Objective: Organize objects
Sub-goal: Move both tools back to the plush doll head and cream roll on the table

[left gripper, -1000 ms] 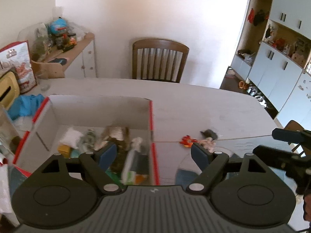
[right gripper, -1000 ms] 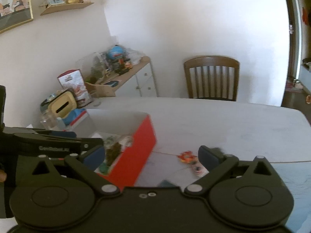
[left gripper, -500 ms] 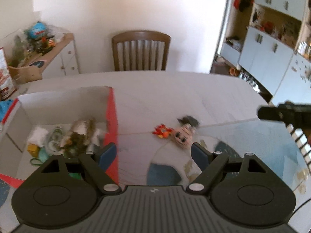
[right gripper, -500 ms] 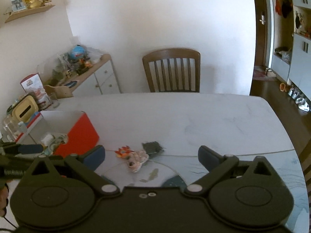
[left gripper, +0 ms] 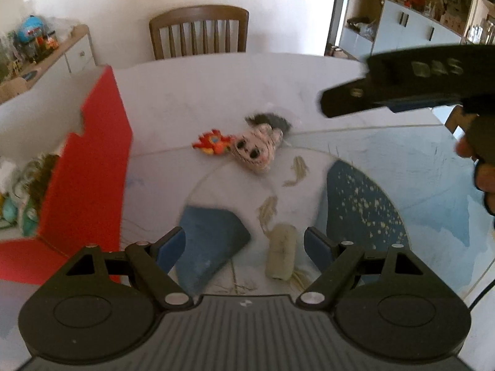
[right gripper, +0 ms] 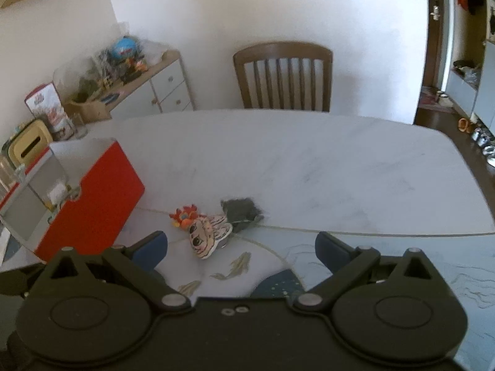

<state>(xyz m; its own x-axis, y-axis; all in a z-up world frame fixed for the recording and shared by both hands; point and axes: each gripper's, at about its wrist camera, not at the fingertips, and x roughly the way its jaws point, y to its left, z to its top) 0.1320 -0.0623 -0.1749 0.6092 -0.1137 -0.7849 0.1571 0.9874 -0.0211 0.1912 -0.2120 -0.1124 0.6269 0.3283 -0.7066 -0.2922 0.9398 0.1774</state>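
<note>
A striped doll head with big dark eyes (left gripper: 258, 150) lies on the table, touching a small red-orange toy (left gripper: 213, 144) on its left and a dark fuzzy piece (left gripper: 270, 121) behind it. The same three show in the right wrist view: doll (right gripper: 207, 235), red-orange toy (right gripper: 184, 215), dark piece (right gripper: 239, 211). A red and white box (left gripper: 89, 167) holding several small items stands to their left (right gripper: 89, 198). My left gripper (left gripper: 244, 247) is open and empty, short of the toys. My right gripper (right gripper: 241, 247) is open and empty, just in front of the doll.
The table (right gripper: 309, 160) has a blue patterned mat (left gripper: 371, 210) on its near part. A wooden chair (right gripper: 283, 77) stands at the far side. A cluttered sideboard (right gripper: 136, 77) is at the left, cabinets (left gripper: 417, 18) at the right.
Both grippers have swung right, away from the box, and moved closer to the toys. The right gripper now reaches into the left wrist view from the right. Both stay open.
</note>
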